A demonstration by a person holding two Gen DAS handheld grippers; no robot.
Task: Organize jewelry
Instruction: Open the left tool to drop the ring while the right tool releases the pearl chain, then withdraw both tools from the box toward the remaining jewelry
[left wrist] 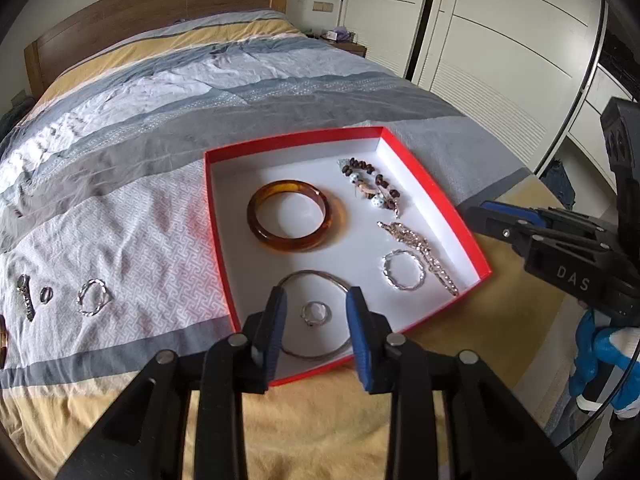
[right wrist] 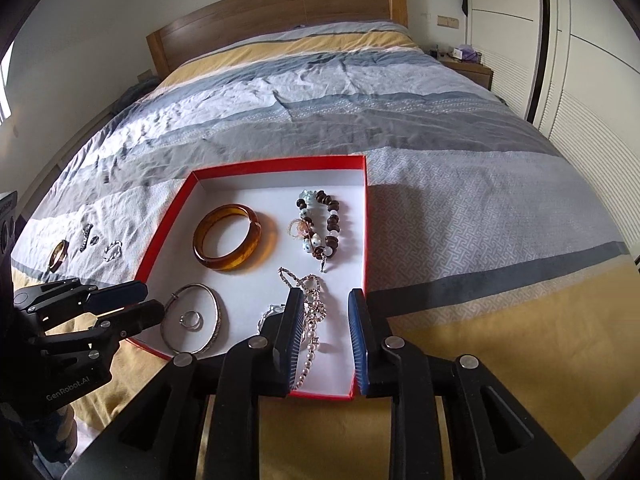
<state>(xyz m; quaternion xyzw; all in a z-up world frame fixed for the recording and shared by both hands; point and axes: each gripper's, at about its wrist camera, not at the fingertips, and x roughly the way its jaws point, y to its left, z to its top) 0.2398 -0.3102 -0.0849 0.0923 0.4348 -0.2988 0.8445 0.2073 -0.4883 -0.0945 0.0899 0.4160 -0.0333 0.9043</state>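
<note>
- Bedroom setting: a bed [left wrist: 132, 184] with a striped yellow, grey and white cover carries everything, with a wooden headboard [right wrist: 280, 12] at the far end and white wardrobe doors [left wrist: 500, 40] to the right.
- Nearest the left camera, the left tongs [left wrist: 316, 320] stand partly open with nothing between the pads. They hover over the near corner of the red box [left wrist: 218, 216], and a small ring [left wrist: 316, 314] shows in the gap between them, lying inside a thin silver bangle [left wrist: 316, 312] on the box floor.
- Nearest the right camera, the right tongs [right wrist: 324, 332] are also partly open and hold nothing. A pearl chain [right wrist: 312, 320] lies below and between them on the white floor, not touched.
- Pieces in the box lie spread apart, probably so each can be seen and picked singly: a twisted silver bracelet [left wrist: 404, 270] beside the chain, an amber bangle [left wrist: 290, 214] further in, and a brown bead bracelet [left wrist: 372, 184] towards the far right corner.
- Left of the box, well apart from both tongs, four or so pieces lie on the cover: a twisted bracelet [left wrist: 94, 296], a small ring [left wrist: 46, 294], a short chain piece [left wrist: 25, 296] and a gold band [right wrist: 59, 255]. These look like what is left to sort.
</note>
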